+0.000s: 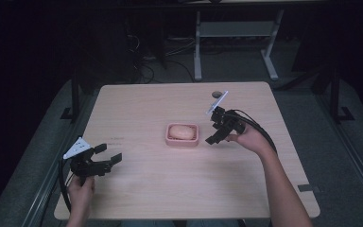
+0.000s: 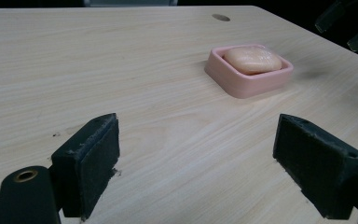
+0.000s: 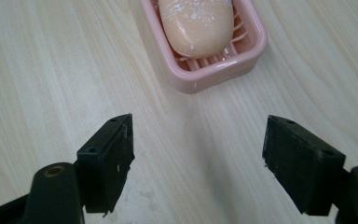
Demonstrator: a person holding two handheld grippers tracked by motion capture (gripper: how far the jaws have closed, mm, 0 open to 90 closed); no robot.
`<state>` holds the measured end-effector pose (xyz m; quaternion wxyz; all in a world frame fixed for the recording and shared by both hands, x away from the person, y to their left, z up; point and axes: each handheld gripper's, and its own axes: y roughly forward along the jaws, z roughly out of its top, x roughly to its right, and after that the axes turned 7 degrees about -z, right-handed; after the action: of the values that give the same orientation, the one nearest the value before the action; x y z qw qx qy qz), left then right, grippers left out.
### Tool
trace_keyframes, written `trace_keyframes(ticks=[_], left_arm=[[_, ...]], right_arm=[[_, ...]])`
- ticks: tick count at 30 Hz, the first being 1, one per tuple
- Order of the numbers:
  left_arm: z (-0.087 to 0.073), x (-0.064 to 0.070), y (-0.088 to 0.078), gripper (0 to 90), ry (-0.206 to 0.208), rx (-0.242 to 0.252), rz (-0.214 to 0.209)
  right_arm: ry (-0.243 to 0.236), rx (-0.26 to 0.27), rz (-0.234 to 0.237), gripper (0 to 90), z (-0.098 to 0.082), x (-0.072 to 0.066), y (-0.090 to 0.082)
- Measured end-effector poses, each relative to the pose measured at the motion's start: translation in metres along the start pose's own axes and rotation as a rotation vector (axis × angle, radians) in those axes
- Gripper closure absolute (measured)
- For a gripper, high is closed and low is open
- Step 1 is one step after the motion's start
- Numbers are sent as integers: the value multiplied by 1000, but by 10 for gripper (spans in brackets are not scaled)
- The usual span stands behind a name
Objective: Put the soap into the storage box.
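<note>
High view: 1 pink soap dish (image 1: 183, 140) sits near the middle of the table (image 1: 137, 198), with 1 bar of soap (image 1: 182, 132) lying in it. The right gripper (image 1: 216, 135) hangs just beside the dish's right side, jaws spread and holding nothing; the left gripper (image 1: 108, 156) rests well apart, near the table's front left, also spread and empty. That makes 2 grippers, 1 dish, 1 bar

Left gripper view: its 2 pads stand wide, with the dish (image 2: 256, 81) and soap (image 2: 251, 59) far ahead on bare wood

Right gripper view: its 2 pads (image 3: 108, 161) are parted above the table, the dish (image 3: 223, 65) and soap (image 3: 196, 23) just ahead. I judge this the approach step; next, the right gripper likely needs to advance and lower until its pads straddle the soap or dish rim before closing
</note>
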<state>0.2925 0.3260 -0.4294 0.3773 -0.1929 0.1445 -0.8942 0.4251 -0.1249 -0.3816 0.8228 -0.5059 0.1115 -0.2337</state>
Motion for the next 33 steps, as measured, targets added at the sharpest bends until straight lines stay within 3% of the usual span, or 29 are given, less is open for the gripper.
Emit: trace_keyframes(ticks=[11, 14, 33], left_arm=[[0, 1, 1, 142, 4, -3, -2], [0, 1, 1, 142, 2, -5, -1], [-1, 0, 1, 142, 1, -8, 1]], right_arm=[[31, 8, -1, 242, -24, -2, -3], [41, -13, 1, 239, -30, -2, -3], [73, 21, -26, 241, -67, -12, -15]])
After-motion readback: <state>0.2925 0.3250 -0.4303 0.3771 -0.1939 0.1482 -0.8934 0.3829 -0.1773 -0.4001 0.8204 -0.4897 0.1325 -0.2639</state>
